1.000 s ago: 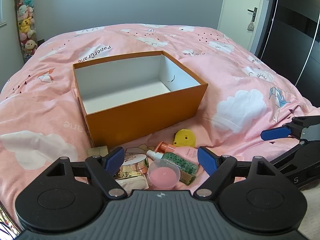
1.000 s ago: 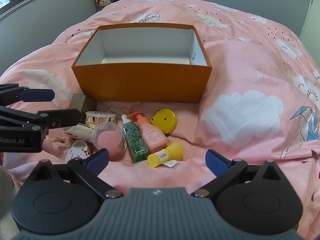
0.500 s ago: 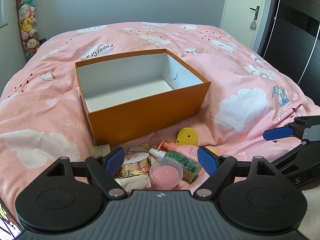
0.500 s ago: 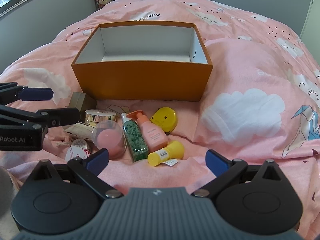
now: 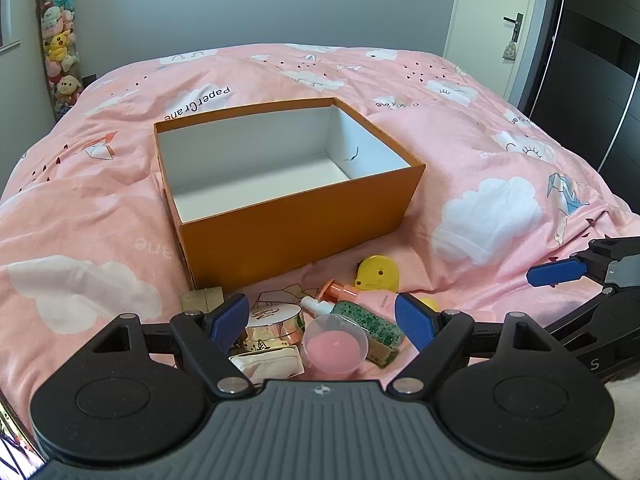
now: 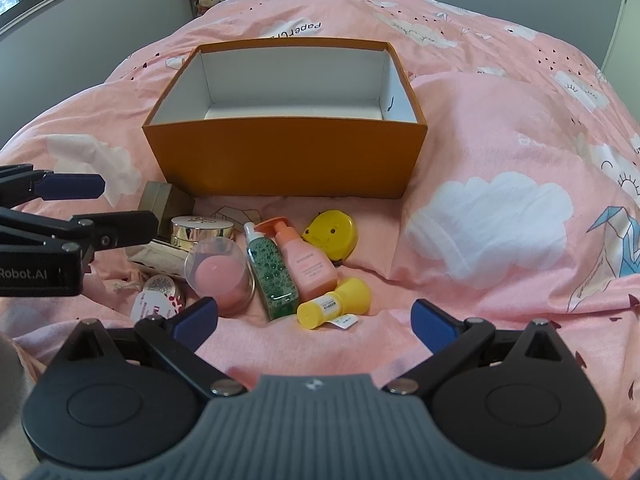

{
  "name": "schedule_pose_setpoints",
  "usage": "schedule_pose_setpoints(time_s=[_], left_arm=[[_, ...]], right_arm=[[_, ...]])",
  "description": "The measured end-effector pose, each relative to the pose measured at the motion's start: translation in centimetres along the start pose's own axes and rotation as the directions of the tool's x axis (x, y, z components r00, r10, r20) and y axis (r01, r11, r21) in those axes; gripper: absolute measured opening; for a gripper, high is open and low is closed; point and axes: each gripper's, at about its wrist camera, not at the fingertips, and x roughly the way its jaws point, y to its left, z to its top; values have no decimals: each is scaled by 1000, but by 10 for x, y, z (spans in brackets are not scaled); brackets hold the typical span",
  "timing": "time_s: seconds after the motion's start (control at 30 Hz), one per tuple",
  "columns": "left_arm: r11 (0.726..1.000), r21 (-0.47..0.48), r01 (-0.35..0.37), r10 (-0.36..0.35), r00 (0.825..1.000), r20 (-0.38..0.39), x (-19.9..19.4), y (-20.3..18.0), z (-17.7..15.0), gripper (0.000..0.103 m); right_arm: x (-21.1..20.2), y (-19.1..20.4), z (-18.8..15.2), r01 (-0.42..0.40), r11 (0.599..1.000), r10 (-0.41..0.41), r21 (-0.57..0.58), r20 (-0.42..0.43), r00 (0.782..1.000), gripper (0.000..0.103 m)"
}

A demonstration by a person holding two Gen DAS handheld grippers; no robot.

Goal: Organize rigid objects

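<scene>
Both hand-held grippers hang with fingers spread and hold nothing: the left hand-held gripper point(image 5: 322, 318) directly over the pink-filled clear cup point(image 5: 335, 347), the right hand-held gripper point(image 6: 316, 320) just short of the yellow tube point(image 6: 334, 303). The tube lies crosswise on the bed point(image 6: 500, 152), cap to the right, with the empty orange box point(image 6: 284, 152) straight beyond.

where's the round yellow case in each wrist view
Left wrist: the round yellow case lies right of centre, just past the pink pump bottle, near the box's near right corner.
Right wrist: it lies at centre, right of the pump bottle.
Shared landmark: the open orange box behind it.
</scene>
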Motion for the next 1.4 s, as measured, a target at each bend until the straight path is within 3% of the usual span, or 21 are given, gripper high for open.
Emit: schedule_pose_setpoints(time_s=[0.5,0.7,0.93,1.03,1.13,1.3,1.4], left_arm=[[999,11,-33,33,999,1,-1,4,0,97],[997,32,-73,72,997,32,-7,8,1,87],[998,-45,-50,52,998,47,-9,24,2,87],[997,-49,-60,61,998,12,-5,35,5,86],[996,-13,-86,85,996,-29,-1,42,6,76],[998,-10,-68,66,990,-127,14,61,6,76],[996,-18,-87,83,984,-158,29,74,5,76]], right_arm=[[2,0,-1,-4,1000,4,8,-17,1000,101],[4,0,3,-27,999,26,-21,-31,999,101],[5,-1,20,-71,996,71,-60,-8,997,101],[9,-1,32,-85,994,86,-69,9,996,101],[19,4,46,-96,991,97,-96,9,995,101],[48,18,64,-157,980,155,-120,-28,988,99],[72,26,74,-191,971,182,-145,-77,980,80]])
